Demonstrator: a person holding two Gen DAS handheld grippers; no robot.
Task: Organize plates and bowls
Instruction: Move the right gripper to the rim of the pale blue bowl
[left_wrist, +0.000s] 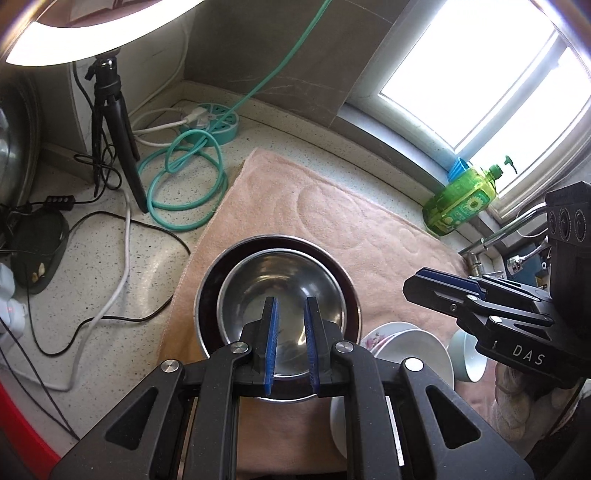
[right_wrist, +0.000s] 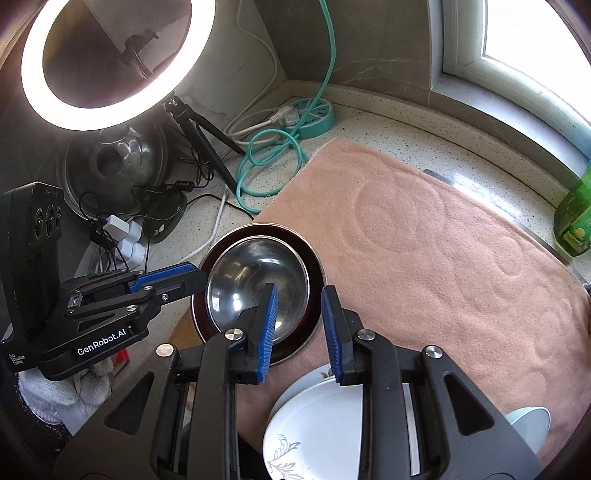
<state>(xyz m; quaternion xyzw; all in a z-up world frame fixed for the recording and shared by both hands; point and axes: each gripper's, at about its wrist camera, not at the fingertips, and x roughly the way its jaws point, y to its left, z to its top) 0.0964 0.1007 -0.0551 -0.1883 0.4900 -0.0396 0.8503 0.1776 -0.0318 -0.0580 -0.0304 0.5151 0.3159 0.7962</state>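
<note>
One steel bowl (left_wrist: 280, 291) is nested in another at twelve o'clock; the white plates (right_wrist: 317, 424) remain unsorted at six, and both the left tongs (left_wrist: 290, 343) and the right tongs (right_wrist: 299, 328) are held narrow and empty.

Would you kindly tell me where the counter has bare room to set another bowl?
Free: the pink towel between the nested steel bowls and the green detergent bottle. Crowded: cables and teal power strip behind, white plates nearest the grippers.
</note>
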